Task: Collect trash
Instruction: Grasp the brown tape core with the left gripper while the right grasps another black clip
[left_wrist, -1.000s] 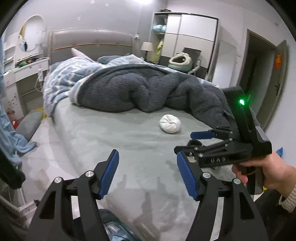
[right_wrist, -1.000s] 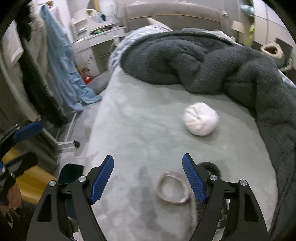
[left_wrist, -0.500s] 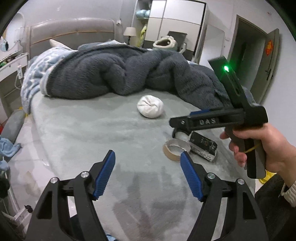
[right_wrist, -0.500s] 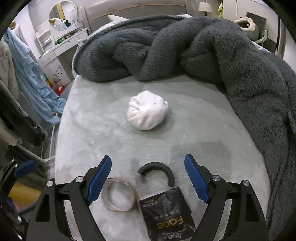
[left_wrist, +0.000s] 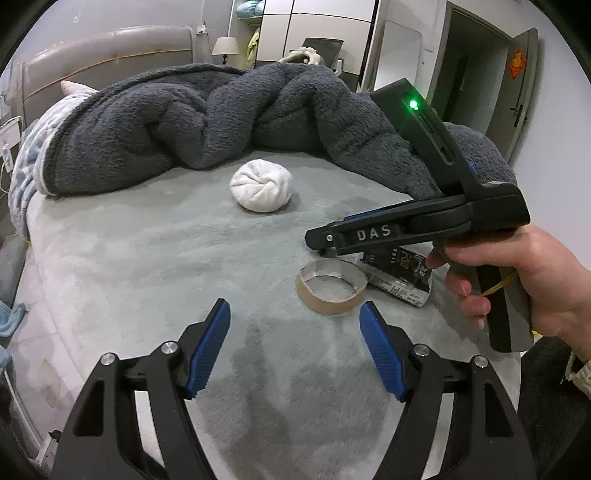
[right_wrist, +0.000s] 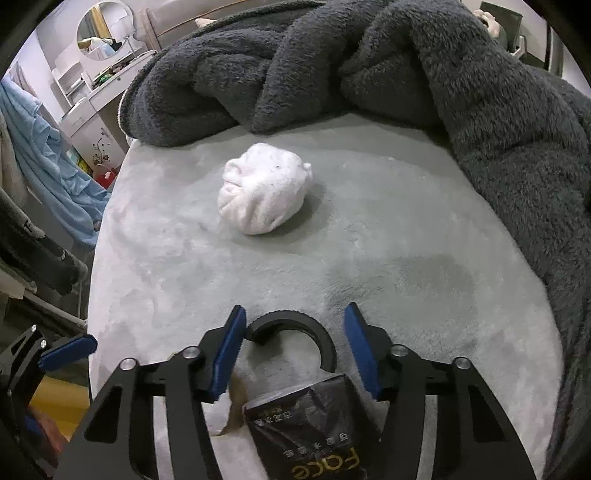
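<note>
Closest to us, the right tongs (right_wrist: 291, 339) are down low over the bed (right_wrist: 388, 229) and have just been narrowing. They're half closed now, straddling the black C-shaped plastic ring (right_wrist: 295, 328) that lies flat on the grey sheet. The left blue pad looks to be touching one end of the ring, the right pad is clear of it, so nothing's gripped yet. The black "Face" sachet (right_wrist: 317, 432) sits right under the fingers, overlapping the gap, and the cardboard tape core (left_wrist: 330, 288) lies just beside it.

To do this pick well, we'd want to pinch across the ring's band, not its open span, since a flat C will just flex or skate on plush fabric. We'd also keep the pads from dragging the sachet along, or dig into the sheet.

The left tongs (left_wrist: 295, 343) hang wide and empty, angled down at the bare sheet just short of the tape core. Looks like a sensible next grab for that side.

In the left view the right hand (left_wrist: 517, 280) grips its handle with the tool tilted down over the trash pile.

Farther off there's a white balled-up bundle (right_wrist: 264, 194), apart from everything. Beyond it lies the heaped dark fleece blanket (right_wrist: 406, 74).
</note>
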